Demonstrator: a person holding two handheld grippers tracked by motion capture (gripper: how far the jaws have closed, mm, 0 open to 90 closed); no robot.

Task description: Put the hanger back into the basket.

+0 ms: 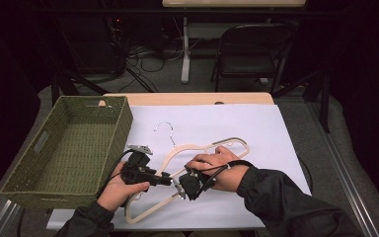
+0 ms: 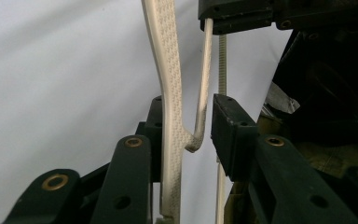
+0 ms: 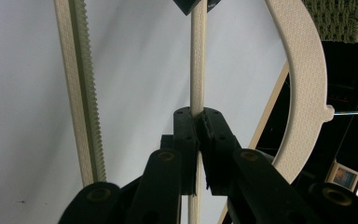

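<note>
A cream plastic hanger (image 1: 202,147) with a metal hook (image 1: 165,129) lies across a white sheet (image 1: 227,121). Both hands meet at its lower left part. My right gripper (image 1: 177,187) (image 3: 198,123) is shut on the hanger's thin bar (image 3: 198,70). My left gripper (image 1: 167,180) (image 2: 186,126) faces it from the left. Its jaws sit either side of the textured arm (image 2: 170,93) and the thin bar (image 2: 204,93), pressing on both. In the left gripper view the right gripper (image 2: 209,28) pinches the same bar farther up.
A green woven basket (image 1: 123,128) (image 3: 340,18) stands at the left of the table, beside the sheet. The wooden table edge (image 1: 187,98) runs along the back. A folding chair (image 1: 251,49) and floor cables lie beyond it.
</note>
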